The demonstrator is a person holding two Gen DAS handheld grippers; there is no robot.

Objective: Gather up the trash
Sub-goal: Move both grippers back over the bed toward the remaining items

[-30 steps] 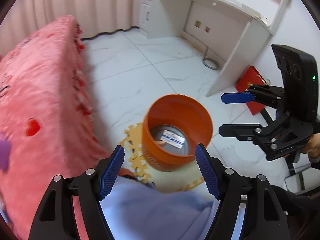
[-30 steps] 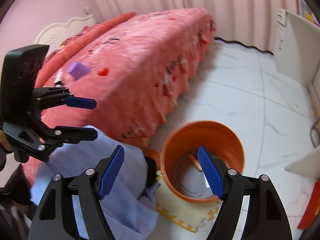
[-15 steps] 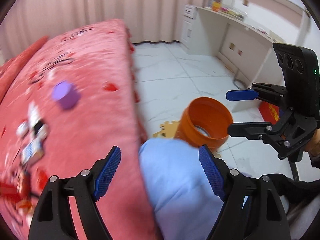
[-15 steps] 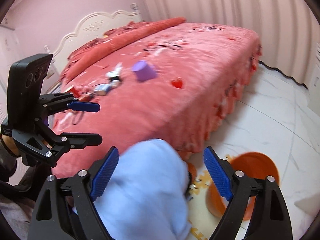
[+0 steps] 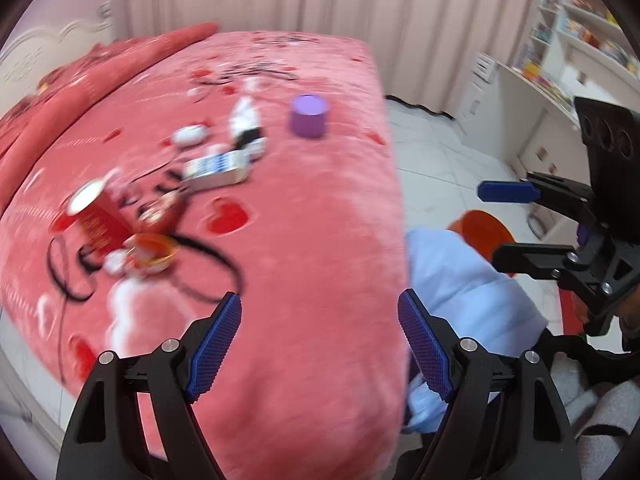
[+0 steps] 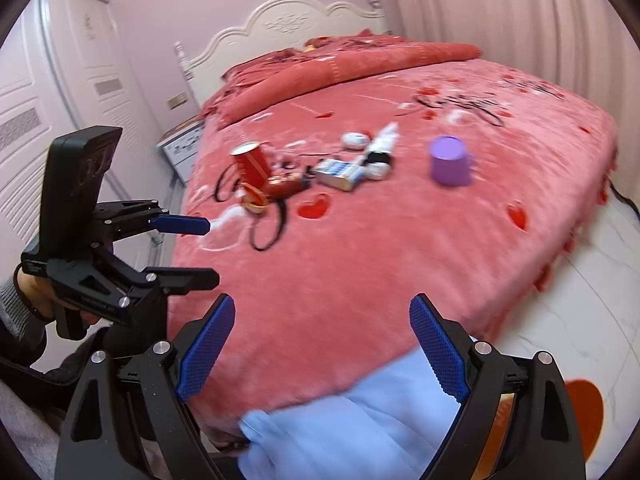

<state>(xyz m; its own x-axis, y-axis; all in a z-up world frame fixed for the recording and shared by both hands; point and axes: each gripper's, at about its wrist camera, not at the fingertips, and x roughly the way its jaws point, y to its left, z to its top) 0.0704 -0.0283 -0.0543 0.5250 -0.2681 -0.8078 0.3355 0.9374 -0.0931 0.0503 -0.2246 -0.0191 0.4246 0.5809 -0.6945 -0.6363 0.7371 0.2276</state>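
The red cup [image 6: 253,163] lies tipped, its white mouth toward the headboard [image 6: 280,28].

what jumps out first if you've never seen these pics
A big bed with a pink-red heart-print blanket fills both views, litter clustered mid-blanket: a red paper cup, a blue-and-white carton, and a lilac plastic cup standing apart. The open left gripper and right gripper hover empty at its near edge.

Pink bedspread [image 5: 320,240] w/ litter: purple cup [image 5: 309,116], red cup [image 5: 94,216], small carton [image 5: 216,170]; left tool [image 5: 320,344] open, empty.
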